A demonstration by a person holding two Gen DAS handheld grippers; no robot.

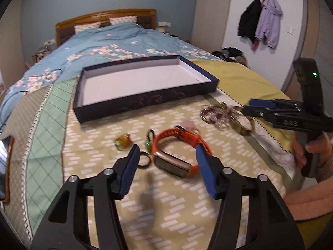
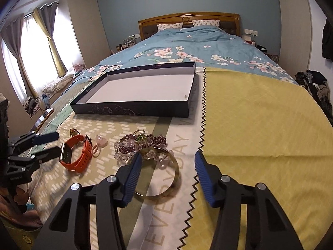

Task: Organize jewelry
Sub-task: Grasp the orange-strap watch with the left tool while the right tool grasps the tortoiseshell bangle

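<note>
Bed (image 2: 208,41) far; box (image 1: 145,95) on table. Left tool (image 1: 166,160) open over watch (image 1: 177,156). Right tool (image 2: 166,166) open over bangle (image 2: 175,173), beads (image 2: 139,142) beyond.

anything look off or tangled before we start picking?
Yes: the beaded bracelets lie heaped together, overlapping the rim of the metal bangle, so they may drag on a lift. The orange watch lies apart. The box holds no jewelry yet.
</note>
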